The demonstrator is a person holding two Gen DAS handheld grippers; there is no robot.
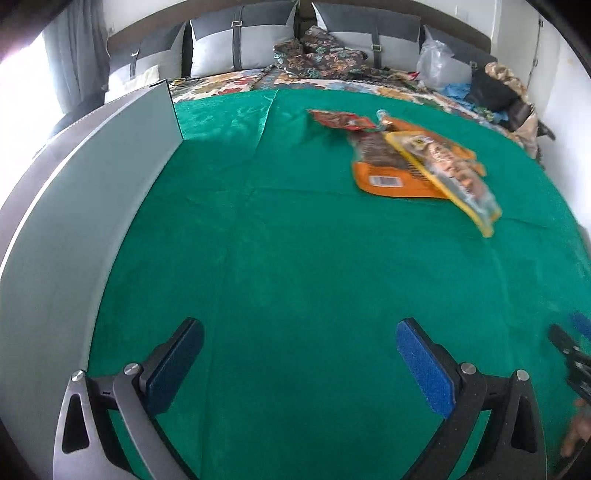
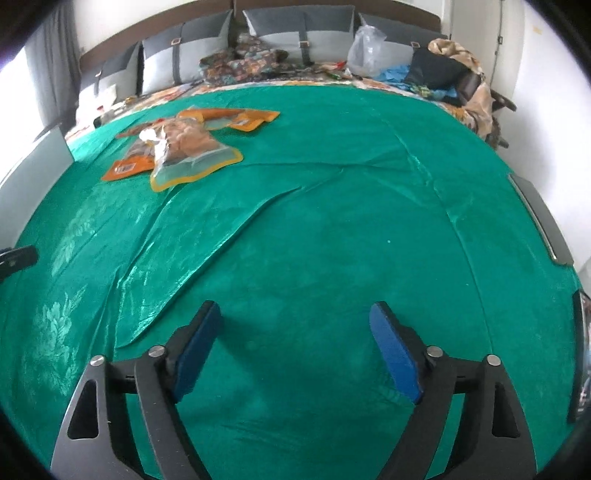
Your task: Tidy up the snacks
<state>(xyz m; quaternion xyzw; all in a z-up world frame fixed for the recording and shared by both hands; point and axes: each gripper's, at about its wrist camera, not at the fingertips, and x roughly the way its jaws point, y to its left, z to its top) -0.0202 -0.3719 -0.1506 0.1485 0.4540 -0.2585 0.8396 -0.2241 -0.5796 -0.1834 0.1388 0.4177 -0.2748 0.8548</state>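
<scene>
From your left wrist view, your left gripper (image 1: 299,363) has its fingers (image 1: 424,369) spread wide with nothing between them, only green cloth (image 1: 277,240) below. The snack packets (image 1: 417,162) lie in a loose overlapping heap well ahead and to the right, on the cloth. I count at least 3: a reddish-brown one at the back, an orange one under a yellow-edged clear one. A grey panel (image 1: 92,192) stands upright along the left edge of the cloth, well apart from the heap. At the far right edge you catch a piece of your right gripper (image 1: 576,350).

The risk here is the overlap: reach for the top packet and you may drag the one beneath, or pinch 2 at once. The slick film could also slip from the pads.

From your right wrist view, your right gripper (image 2: 295,347) is likewise open wide and empty, over bare cloth (image 2: 332,240). The same heap of snack packets (image 2: 188,147) sits far ahead on the left. A long raised fold (image 2: 221,236) in the cloth runs between you and the heap; sliding a packet across it could snag or bunch the fabric. Another grey panel (image 2: 543,221) lies at the right edge.

Beyond the cloth lie grey pillows (image 2: 295,33), a patterned blanket (image 2: 243,61), a clear plastic bag (image 2: 365,50) and piled clothes (image 2: 454,70), none of it in your path. I see no bin or tray for the snacks.
</scene>
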